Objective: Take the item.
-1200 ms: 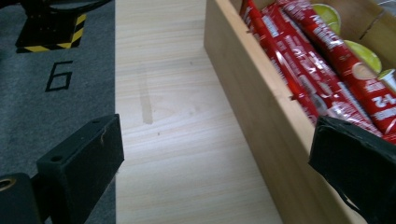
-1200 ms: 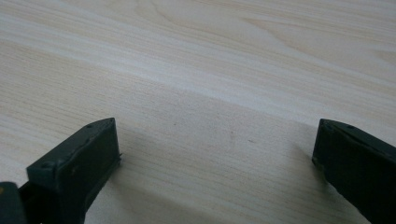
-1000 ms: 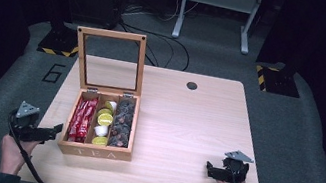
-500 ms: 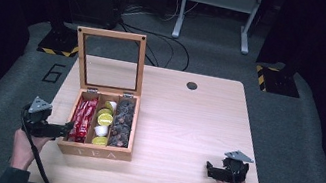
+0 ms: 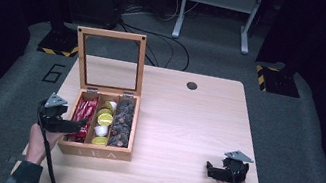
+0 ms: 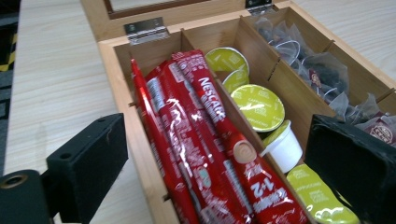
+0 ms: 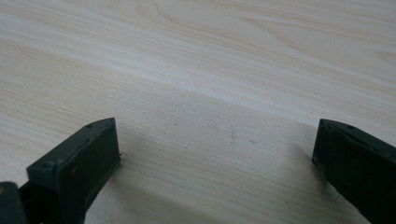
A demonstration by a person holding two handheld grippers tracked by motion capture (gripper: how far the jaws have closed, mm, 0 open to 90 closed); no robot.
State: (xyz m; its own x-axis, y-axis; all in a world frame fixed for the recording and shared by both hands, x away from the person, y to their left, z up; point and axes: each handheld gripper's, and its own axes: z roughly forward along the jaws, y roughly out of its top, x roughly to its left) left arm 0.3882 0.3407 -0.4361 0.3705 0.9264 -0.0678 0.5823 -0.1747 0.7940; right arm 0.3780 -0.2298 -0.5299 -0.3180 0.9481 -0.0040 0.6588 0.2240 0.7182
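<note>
High view first: the left gripper [image 5: 77,127] has swung in from the table's near-left edge and now hangs over the left end of the wooden tea box [image 5: 98,152], its tips above the compartment of red stick sachets [image 5: 84,114]. A second ago it sat clear of the box, beside the front corner; half a second ago it was already rising toward it. The right gripper [image 5: 209,170] has not stirred — it rests low on the bare table [image 5: 185,126], well apart from the box, with its jaws spread wide over nothing but wood grain in the right gripper view.

From the left gripper view, the jaws are spread too, one outside the box's left wall, the other over the middle compartment, so that the red sachets [image 6: 205,154] lie between them. Nothing is pinched yet. Beside the sachets sit the green-lidded capsules [image 6: 258,107] and a small white cup [image 6: 286,148], and beyond those the tea bags [image 6: 322,70] in clear wrappers fill the far compartment. The glass lid [image 5: 109,60] stands upright on its hinges, out of the way.

So my reading is that the approach is nearly finished and a sachet is the target — the gripper would need to drop and narrow onto one stick, since they lie packed against each other and against the wall.
</note>
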